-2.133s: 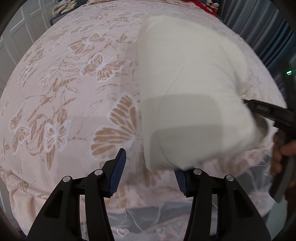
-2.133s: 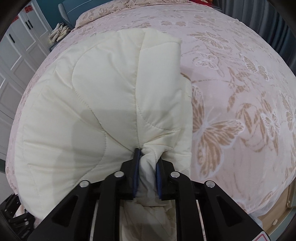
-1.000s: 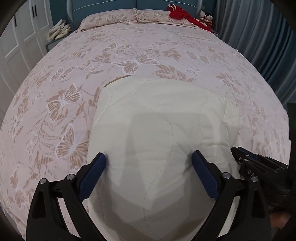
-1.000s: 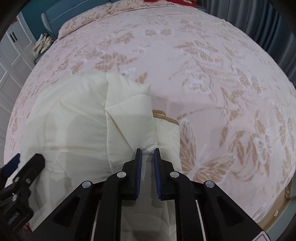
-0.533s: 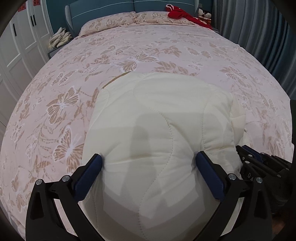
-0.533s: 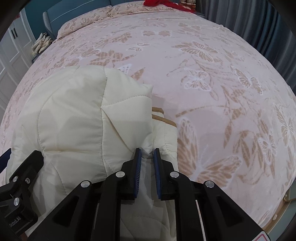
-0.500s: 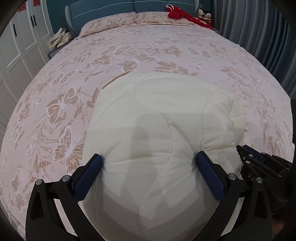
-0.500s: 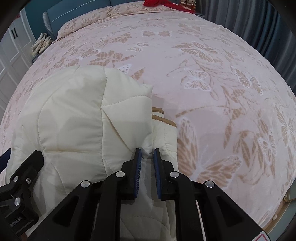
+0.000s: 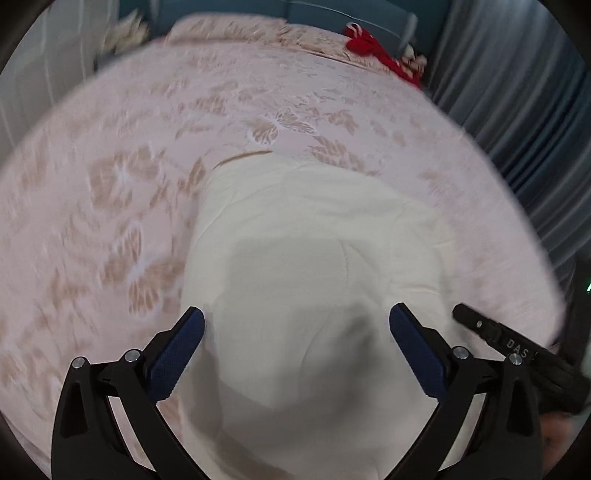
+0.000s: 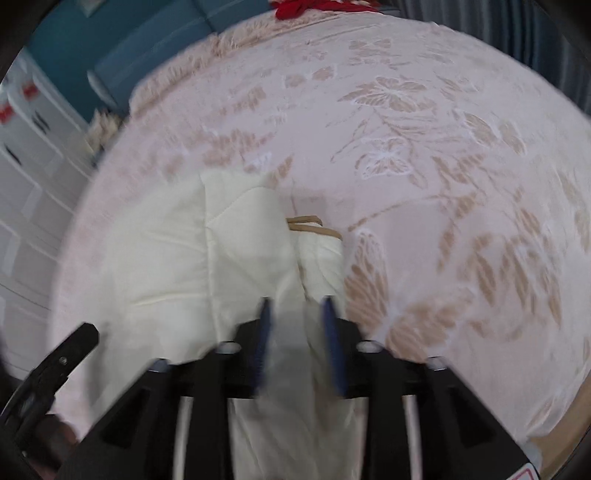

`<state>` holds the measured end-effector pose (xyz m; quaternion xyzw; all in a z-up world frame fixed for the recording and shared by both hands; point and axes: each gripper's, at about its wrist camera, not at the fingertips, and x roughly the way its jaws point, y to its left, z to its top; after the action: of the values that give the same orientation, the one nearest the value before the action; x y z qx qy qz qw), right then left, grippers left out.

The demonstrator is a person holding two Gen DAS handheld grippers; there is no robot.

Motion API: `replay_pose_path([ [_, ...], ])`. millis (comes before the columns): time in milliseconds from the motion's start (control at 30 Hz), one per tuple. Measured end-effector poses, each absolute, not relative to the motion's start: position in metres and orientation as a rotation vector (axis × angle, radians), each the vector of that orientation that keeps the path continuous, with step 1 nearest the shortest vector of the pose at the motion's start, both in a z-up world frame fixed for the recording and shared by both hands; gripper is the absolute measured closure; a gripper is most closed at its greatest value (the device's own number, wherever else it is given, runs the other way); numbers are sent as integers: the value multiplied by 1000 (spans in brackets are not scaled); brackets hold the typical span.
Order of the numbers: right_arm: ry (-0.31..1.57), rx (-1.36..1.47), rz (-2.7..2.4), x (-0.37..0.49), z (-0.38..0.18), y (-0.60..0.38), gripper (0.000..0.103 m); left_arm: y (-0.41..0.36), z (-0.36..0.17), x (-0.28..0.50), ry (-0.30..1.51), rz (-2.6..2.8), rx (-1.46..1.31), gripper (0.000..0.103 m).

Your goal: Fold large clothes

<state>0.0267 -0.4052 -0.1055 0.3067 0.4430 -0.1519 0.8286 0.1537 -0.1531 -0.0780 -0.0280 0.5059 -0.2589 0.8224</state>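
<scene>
The cream quilted garment is lying folded into a thick bundle on the near part of the bed, over the pink butterfly-print bedspread, with a tan trim edge peeking out at its far right corner. Both views are blurred by motion.

The left gripper is hovering low over the near end of the bundle, pointing toward the headboard; its blue-padded fingers are standing wide apart on either side of the cloth, gripping nothing. The right gripper is sitting at the bundle's right edge, also aimed up the bed, and its tip is showing at the lower right of the left wrist view. Its jaws are standing partly apart with a fold of the cream fabric lying between them; whether the pads are touching it cannot be told through the blur.

Compared with half a second ago, the right gripper's jaws are standing clearly wider: then they were pinched narrowly on the fold. The left gripper's spread is looking unchanged, though its view has swung slightly. The red items are lying far off by the pillows.
</scene>
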Motion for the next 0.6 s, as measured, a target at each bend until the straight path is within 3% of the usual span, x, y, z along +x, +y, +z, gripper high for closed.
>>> replay_pose_path([
  [67, 942, 681, -293, 10, -100, -408, 45, -125, -81, 159, 1135, -567, -164, 5],
  [133, 971, 729, -261, -2, -104, -409, 42, -106, -91, 165, 1202, -558, -229, 5],
  [333, 982, 882, -194, -23, -117, -399, 42, -78, -116, 158, 1312, -559, -352, 5],
  [600, 976, 740, -123, -25, -86, -366, 43, -97, -109, 139, 1287, -583, -264, 5],
])
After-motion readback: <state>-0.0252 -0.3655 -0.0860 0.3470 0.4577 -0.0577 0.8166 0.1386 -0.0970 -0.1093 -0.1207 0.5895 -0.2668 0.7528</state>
